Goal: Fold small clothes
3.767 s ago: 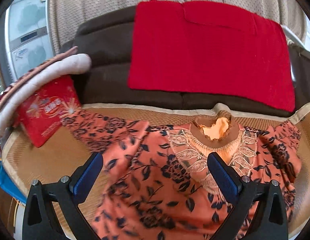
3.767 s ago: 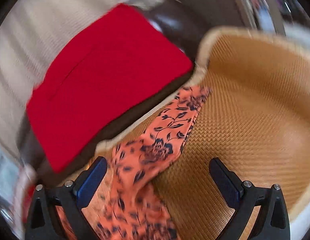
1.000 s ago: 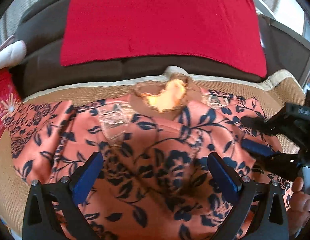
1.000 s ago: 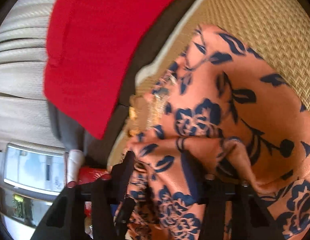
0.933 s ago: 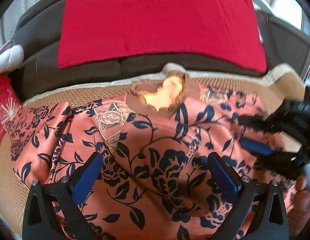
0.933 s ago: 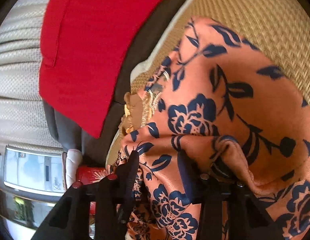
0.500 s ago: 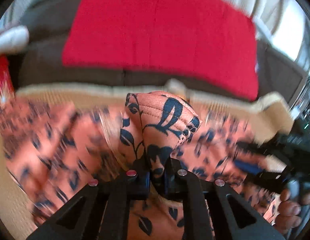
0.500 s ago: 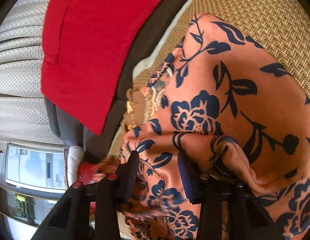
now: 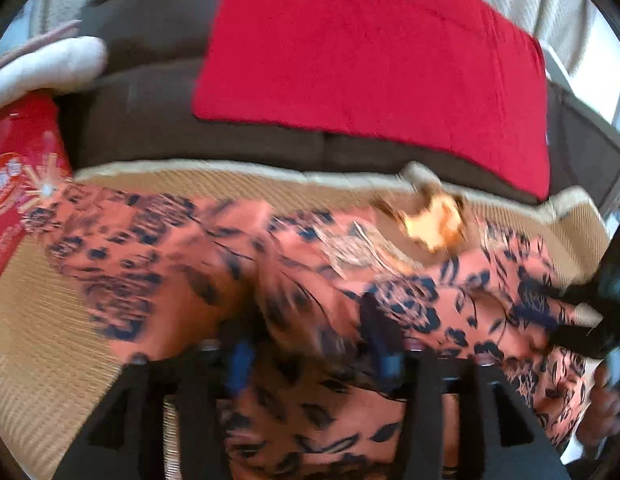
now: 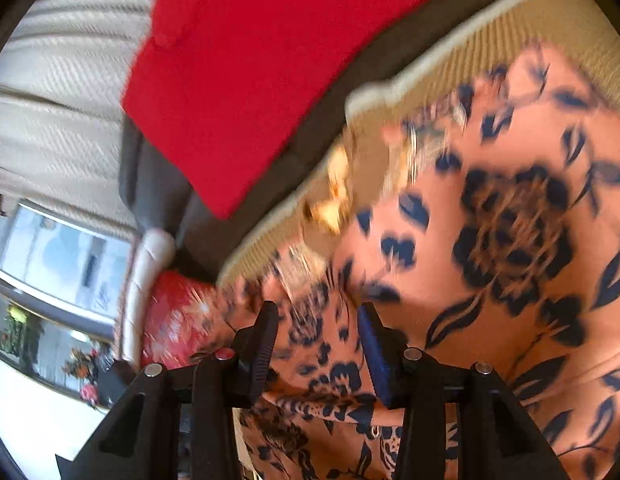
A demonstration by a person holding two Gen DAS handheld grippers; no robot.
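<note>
An orange garment with dark blue flowers [image 9: 158,280] lies across a woven tan mat [image 9: 42,340]; its brown collar with a yellow lining [image 9: 433,220] points to the back. The frame is blurred. My left gripper [image 9: 313,356] has its jaws partly apart with a fold of the garment between them. My right gripper [image 10: 317,340] also holds its jaws partly apart around garment cloth [image 10: 509,220]. It shows at the right edge of the left wrist view [image 9: 585,312].
A red cloth [image 9: 369,48] hangs over the dark brown sofa back [image 9: 150,92]. A red box [image 9: 18,184] and a white pillow [image 9: 42,68] stand at the left end. A window [image 10: 62,256] is off to the left.
My left gripper's jaws have spread from tightly shut on the raised fold; the garment has dropped flatter and the view has shifted left. My right gripper's jaws have widened a little.
</note>
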